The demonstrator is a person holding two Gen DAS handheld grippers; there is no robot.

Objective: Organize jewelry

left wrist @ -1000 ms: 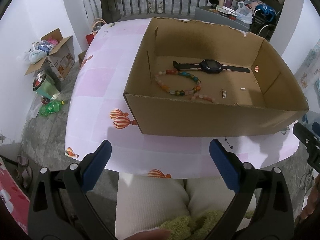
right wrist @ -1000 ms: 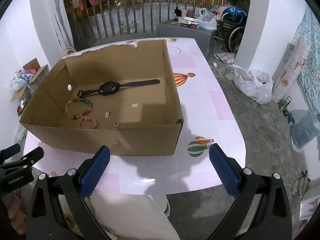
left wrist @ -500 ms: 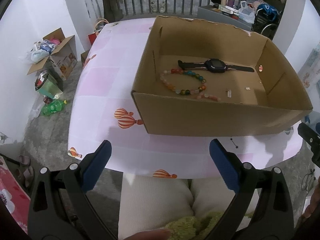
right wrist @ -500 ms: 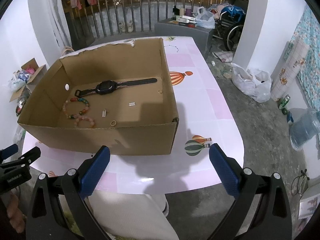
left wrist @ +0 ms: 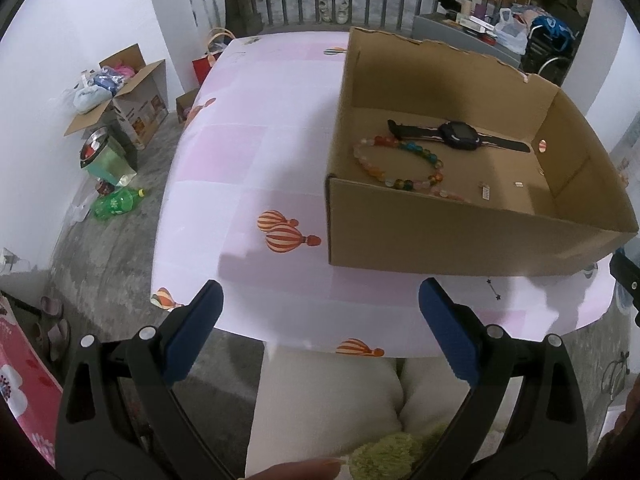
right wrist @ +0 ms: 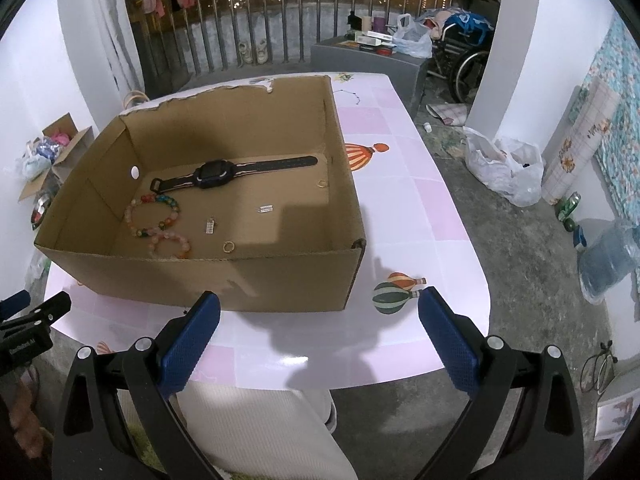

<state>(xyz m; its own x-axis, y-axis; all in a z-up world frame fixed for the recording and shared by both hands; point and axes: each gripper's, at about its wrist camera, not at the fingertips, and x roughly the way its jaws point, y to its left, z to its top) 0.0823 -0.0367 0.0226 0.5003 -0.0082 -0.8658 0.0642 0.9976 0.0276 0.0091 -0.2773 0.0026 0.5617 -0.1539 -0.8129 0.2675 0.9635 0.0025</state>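
An open cardboard box (left wrist: pixel 460 236) (right wrist: pixel 224 280) stands on the pink table. Inside lie a black watch (left wrist: pixel 458 136) (right wrist: pixel 216 168), a multicoloured bead bracelet (left wrist: pixel 400 160) (right wrist: pixel 154 216), a smaller pink bead bracelet (right wrist: pixel 170 242), two small metal clips (right wrist: pixel 210 226) and two gold rings (right wrist: pixel 228 246). My left gripper (left wrist: pixel 320 336) is open, held off the table's near edge, left of the box. My right gripper (right wrist: pixel 318 334) is open too, over the near edge in front of the box's right corner. Neither holds anything.
The pink tablecloth with balloon prints (left wrist: pixel 248 152) (right wrist: pixel 404 208) has bare room left and right of the box. A person's white-clad lap (left wrist: pixel 328 400) sits under the near edge. Floor clutter: boxes and bottles (left wrist: pixel 116 92), plastic bags (right wrist: pixel 504 168), a wheelchair (right wrist: pixel 468 52).
The left view has swung leftward and back, so the box now sits further right in it. The right gripper has drawn back slightly. Both stay open and empty.
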